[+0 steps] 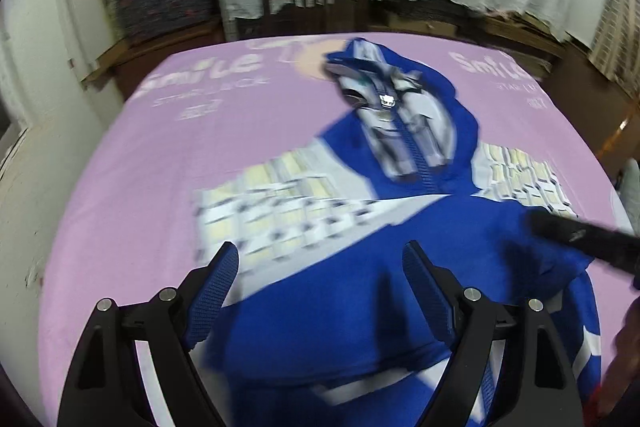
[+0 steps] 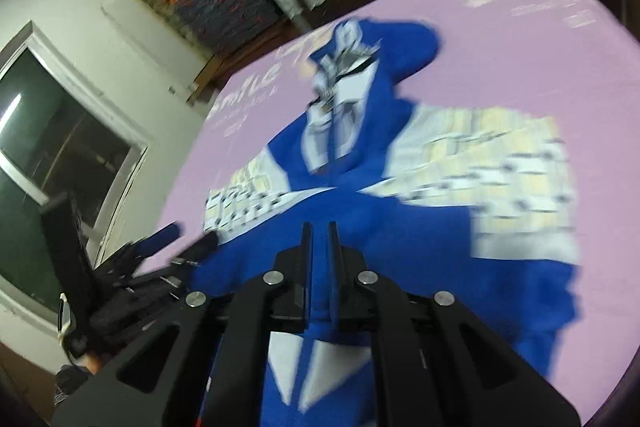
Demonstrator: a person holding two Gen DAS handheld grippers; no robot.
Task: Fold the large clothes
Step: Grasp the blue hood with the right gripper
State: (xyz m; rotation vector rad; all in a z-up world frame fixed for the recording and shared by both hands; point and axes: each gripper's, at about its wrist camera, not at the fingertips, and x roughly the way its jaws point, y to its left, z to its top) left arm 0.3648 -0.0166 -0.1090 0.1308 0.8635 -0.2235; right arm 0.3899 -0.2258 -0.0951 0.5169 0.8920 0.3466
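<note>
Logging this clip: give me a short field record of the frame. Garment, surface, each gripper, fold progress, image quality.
garment: blue hooded jacket, zipped, hood at the far end, patterned sleeves spread to both sides
surface: pink sheet with white lettering
left gripper: open, above the jacket's near part, nothing between the fingers
right gripper: shut on blue jacket fabric at the near middle
fold progress: the jacket lies mostly spread out; no finished fold is visible
background: chair past the far edge
image quality: motion blur in both views
</note>
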